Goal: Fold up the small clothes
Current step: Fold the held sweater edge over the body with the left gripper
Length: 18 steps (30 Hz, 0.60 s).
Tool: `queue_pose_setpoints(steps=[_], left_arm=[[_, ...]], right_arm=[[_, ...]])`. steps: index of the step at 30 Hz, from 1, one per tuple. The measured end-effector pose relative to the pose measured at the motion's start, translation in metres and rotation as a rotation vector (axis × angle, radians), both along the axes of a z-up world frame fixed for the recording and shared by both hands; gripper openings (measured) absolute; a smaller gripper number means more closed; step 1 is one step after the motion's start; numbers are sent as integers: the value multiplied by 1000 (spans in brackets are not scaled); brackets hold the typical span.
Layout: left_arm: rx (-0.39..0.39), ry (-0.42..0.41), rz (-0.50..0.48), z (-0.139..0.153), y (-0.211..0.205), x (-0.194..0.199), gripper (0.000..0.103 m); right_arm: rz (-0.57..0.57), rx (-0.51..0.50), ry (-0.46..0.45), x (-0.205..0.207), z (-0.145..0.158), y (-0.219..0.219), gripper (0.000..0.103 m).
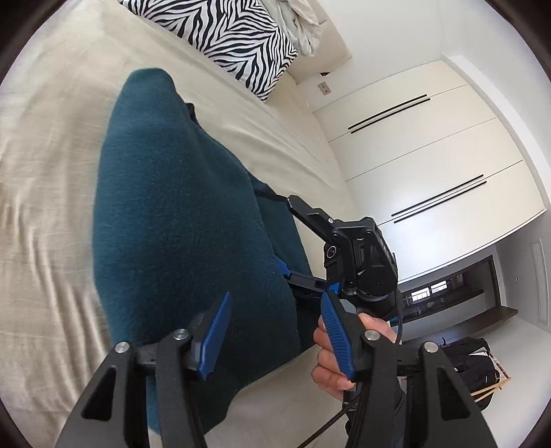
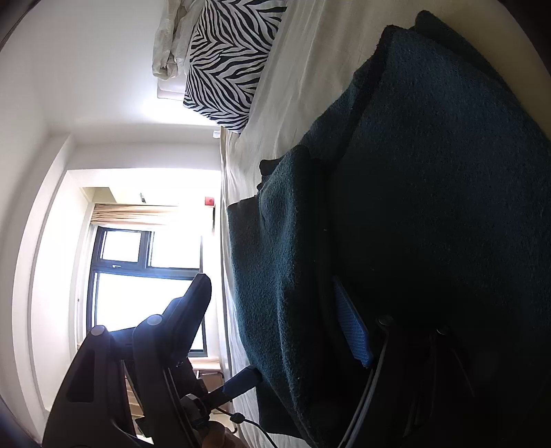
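A teal fleece garment (image 1: 179,220) lies in folded layers on the cream bed sheet (image 1: 51,165). My left gripper (image 1: 275,299) hovers over its near end, open, with the blue pads (image 1: 215,336) wide apart and not pressing the cloth below. My right gripper (image 1: 289,237) shows in the left wrist view at the garment's right edge, held by a hand (image 1: 330,358), its fingers spread. In the right wrist view the right gripper (image 2: 272,296) is open. One finger stands against the window and the blue pad (image 2: 351,327) is over the dark garment (image 2: 430,193). Neither holds anything.
A zebra-striped pillow (image 1: 224,38) and crumpled white bedding (image 1: 299,24) lie at the bed's head. White wardrobe doors (image 1: 430,155) stand beside the bed and a bright window (image 2: 144,275) on the other side. A black bag (image 1: 471,362) sits on the floor.
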<state>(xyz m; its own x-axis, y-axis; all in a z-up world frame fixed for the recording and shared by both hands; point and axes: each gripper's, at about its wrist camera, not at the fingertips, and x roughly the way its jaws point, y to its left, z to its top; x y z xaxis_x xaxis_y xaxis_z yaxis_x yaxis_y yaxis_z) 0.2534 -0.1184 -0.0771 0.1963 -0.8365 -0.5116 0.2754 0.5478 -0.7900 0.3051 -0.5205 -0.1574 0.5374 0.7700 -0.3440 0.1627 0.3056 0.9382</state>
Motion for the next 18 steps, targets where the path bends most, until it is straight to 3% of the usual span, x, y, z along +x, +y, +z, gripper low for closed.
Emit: queue_pose_setpoints(steps=[3, 7, 9, 10, 11, 14, 18], left_arm=[[23, -17, 19, 0, 20, -8, 57], [19, 21, 38, -9, 34, -15, 57], [19, 19, 36, -11, 38, -23, 57], [24, 12, 34, -9, 38, -27, 57], [30, 2, 31, -6, 37, -30, 57], [52, -23, 28, 0, 28, -31, 57], [66, -43, 22, 5, 21, -30, 59]], right_arm=[[35, -74, 11, 7, 3, 23, 70], [73, -169, 48, 16, 4, 39, 67], [87, -231, 61, 18, 5, 47, 45], [100, -279, 75, 20, 6, 50, 24], [109, -322, 87, 21, 6, 54, 19], [112, -419, 64, 19, 17, 54, 15], [76, -465, 4, 13, 43, 36, 14]])
